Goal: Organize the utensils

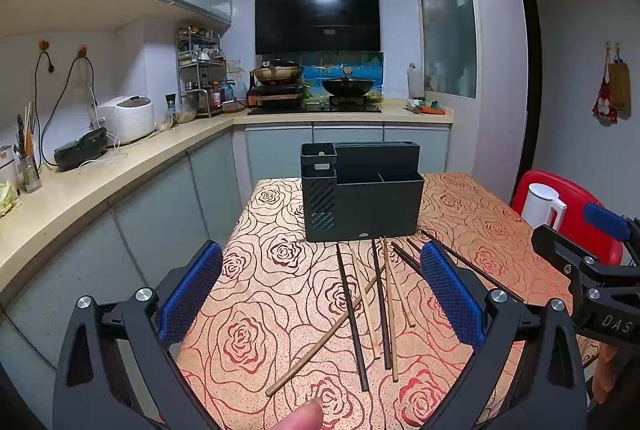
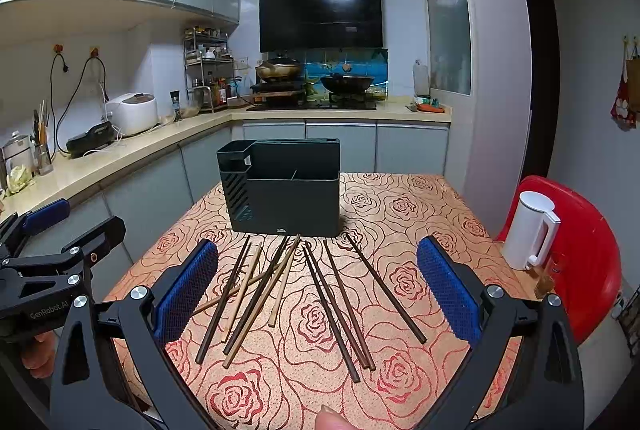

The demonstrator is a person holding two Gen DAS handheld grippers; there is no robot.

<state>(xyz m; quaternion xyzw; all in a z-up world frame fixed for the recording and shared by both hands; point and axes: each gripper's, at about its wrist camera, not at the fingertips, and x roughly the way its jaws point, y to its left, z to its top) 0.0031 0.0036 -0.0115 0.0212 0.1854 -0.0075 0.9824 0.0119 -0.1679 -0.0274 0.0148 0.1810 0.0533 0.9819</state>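
Both my tongs hang released above the rose-patterned tablecloth [image 2: 400, 206]: the left gripper [image 1: 322, 294] and the right gripper [image 2: 318, 288], jaws wide, grasping nothing. Beyond them, loose chopsticks [image 2: 332, 304] lie fanned just in front of the dark utensil holder [image 2: 284, 190]. Right of that holder, well apart, a white kettle [image 2: 530, 230] stands.
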